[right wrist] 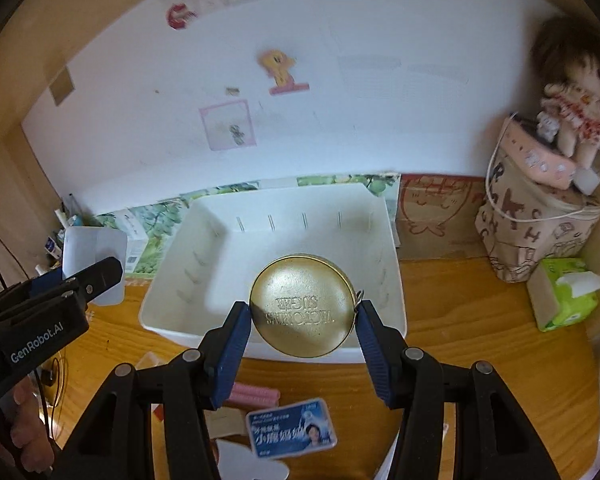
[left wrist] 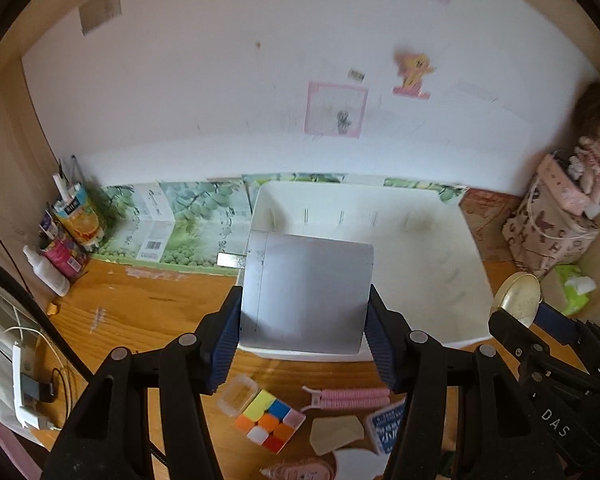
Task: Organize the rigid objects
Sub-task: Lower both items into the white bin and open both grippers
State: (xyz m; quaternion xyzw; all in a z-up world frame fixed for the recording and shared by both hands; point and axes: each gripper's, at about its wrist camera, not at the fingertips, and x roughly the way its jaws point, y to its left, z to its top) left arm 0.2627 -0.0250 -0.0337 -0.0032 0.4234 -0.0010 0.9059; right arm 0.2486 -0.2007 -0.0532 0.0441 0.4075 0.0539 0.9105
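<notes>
The left gripper (right wrist: 100, 276) bears "GenRobot.AI" on its black body – the right gripper (left wrist: 516, 320) shows "DAS". The gold tin (right wrist: 303, 306) is embossed "VICTORIA'S SUGAR", upside down. The blue card (right wrist: 291, 429) carries Chinese characters – "小鹿妈妈".

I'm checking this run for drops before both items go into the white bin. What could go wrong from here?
1. The round gold tin is pinched only at its curved edge by the right gripper; it may pivot or slip out.
2. The silver box is smooth and wide in the left gripper, so it might slide.
3. Both grippers head for the same white bin side by side and could bump.
</notes>
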